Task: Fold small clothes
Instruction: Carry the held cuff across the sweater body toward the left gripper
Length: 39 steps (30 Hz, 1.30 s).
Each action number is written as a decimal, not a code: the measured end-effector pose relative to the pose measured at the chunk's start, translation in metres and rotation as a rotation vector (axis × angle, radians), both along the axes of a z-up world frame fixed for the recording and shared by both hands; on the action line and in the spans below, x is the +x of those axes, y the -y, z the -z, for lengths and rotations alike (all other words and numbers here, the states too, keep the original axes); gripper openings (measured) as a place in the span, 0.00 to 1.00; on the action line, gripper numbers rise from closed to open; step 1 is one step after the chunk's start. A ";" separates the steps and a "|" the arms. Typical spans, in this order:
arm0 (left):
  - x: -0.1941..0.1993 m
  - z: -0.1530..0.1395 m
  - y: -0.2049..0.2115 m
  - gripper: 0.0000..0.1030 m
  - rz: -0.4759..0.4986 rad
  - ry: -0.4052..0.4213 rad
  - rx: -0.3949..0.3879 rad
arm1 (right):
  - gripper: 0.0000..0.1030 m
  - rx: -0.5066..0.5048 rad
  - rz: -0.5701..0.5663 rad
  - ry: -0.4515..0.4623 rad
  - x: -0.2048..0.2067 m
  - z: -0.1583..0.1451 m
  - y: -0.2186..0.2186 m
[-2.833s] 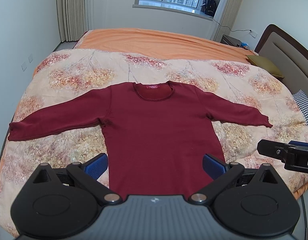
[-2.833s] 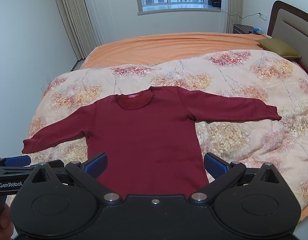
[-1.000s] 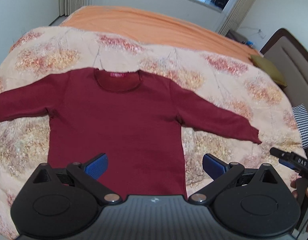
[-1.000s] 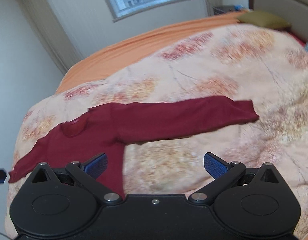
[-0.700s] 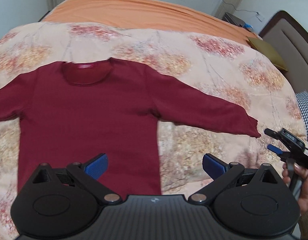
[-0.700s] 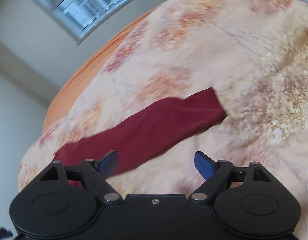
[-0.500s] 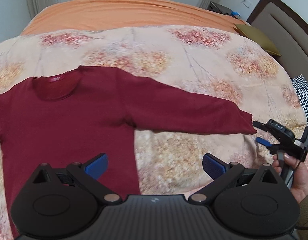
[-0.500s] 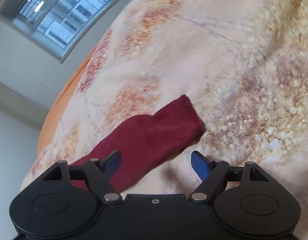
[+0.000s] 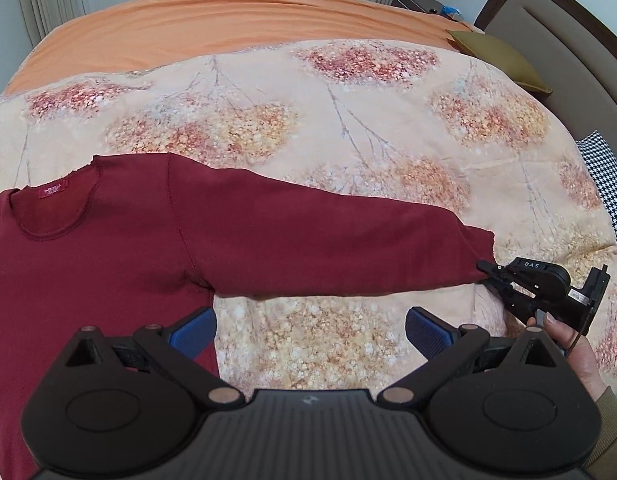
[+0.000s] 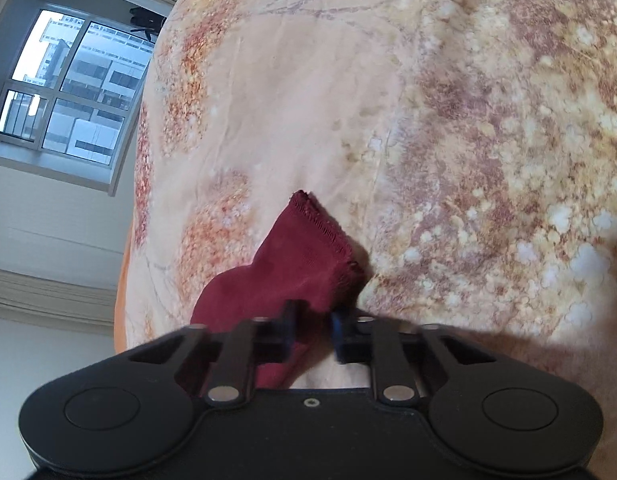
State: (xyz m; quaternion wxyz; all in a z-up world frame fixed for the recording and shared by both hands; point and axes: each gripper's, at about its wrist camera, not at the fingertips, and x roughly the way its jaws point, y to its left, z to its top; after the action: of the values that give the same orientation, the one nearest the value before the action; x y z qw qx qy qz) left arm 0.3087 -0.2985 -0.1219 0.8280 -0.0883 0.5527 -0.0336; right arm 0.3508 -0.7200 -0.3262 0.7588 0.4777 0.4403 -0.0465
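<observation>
Left wrist view: one dark red knit sweater (image 9: 120, 264) lies flat on a floral quilt (image 9: 348, 128), its long sleeve (image 9: 328, 240) stretched toward the right gripper (image 9: 488, 270); the left gripper (image 9: 310, 326) hangs above, its two blue ribbed pads wide apart and empty. Right wrist view: the right gripper (image 10: 312, 332) has just been closing, jaws narrow, pinching the sleeve's frayed-edged cuff (image 10: 308, 256).

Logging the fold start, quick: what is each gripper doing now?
Left gripper: open, holding nothing.
Right gripper: jaws just closed, shut on the sleeve cuff.
</observation>
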 end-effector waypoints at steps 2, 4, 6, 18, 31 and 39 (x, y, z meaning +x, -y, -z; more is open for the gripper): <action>0.005 0.002 -0.004 1.00 -0.010 -0.002 -0.014 | 0.07 -0.061 -0.040 0.057 0.003 -0.016 -0.005; 0.011 0.005 -0.012 1.00 -0.022 -0.005 -0.035 | 0.07 -0.139 -0.102 0.108 0.007 -0.034 -0.016; 0.018 0.008 -0.020 1.00 -0.042 -0.016 -0.059 | 0.07 -0.204 -0.168 0.149 0.011 -0.050 -0.029; 0.033 0.014 -0.082 1.00 -0.115 0.024 -0.122 | 0.07 -0.347 -0.428 0.278 0.026 -0.105 -0.127; 0.011 0.076 -0.245 1.00 -0.289 0.012 -0.275 | 0.07 -0.375 -0.677 0.305 0.033 -0.127 -0.321; -0.015 0.114 -0.349 1.00 -0.445 0.006 -0.551 | 0.07 -0.329 -0.883 0.330 0.005 -0.124 -0.475</action>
State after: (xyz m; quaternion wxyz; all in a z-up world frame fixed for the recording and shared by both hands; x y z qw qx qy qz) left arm 0.2933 0.0506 -0.2356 0.7617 -0.4265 0.4877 -0.0003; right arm 0.3558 -0.2452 -0.2019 0.8308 0.1207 0.4615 0.2868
